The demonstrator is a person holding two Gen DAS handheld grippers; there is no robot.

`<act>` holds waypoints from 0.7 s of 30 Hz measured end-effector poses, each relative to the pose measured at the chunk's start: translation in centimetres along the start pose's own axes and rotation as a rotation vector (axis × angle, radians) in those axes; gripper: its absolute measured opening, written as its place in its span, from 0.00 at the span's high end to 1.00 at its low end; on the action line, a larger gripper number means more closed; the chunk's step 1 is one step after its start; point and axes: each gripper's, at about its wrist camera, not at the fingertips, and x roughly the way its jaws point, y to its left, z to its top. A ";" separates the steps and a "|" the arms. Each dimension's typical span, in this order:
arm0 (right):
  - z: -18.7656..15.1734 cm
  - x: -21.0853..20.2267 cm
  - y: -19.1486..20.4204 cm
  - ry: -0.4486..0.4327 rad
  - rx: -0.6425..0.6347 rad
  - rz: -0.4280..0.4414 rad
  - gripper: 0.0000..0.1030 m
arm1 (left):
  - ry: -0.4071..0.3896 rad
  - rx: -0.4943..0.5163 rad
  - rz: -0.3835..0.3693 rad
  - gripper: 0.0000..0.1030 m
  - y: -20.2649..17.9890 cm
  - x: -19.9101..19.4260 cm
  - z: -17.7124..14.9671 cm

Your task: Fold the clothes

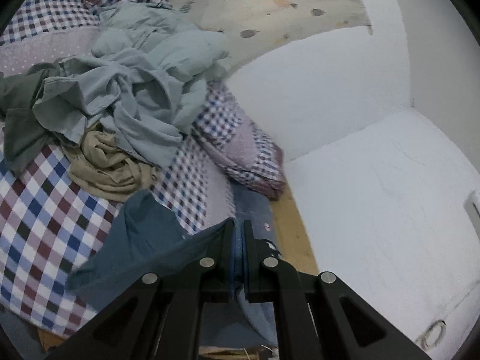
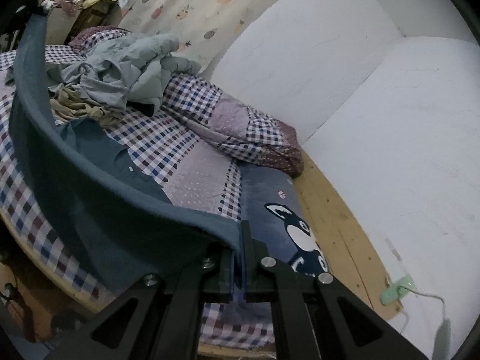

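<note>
A dark teal garment is stretched above a checkered bed. My right gripper is shut on one end of its edge. That edge arcs up to the far left, where the other gripper pinches it, too dark to make out. In the left wrist view my left gripper is shut on the same teal garment, which droops to the left over the checkered bedspread. A heap of unfolded clothes lies further back: pale blue-grey pieces, a beige one and a dark green one.
A rolled checkered quilt lies along the white wall. A blue blanket with a dog picture covers the bed's near corner beside a wooden rail. A green plug with a white cable sits on the rail. A fruit-print cloth hangs behind.
</note>
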 end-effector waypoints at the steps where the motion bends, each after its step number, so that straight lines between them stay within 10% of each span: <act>1: 0.5 1.5 -0.2 0.011 0.003 0.013 1.00 | -0.002 0.000 0.024 0.98 0.3 1.1 0.5; 21: 1.6 35.1 3.8 0.346 0.020 0.236 1.00 | 0.010 0.110 0.411 0.98 10.3 25.4 6.5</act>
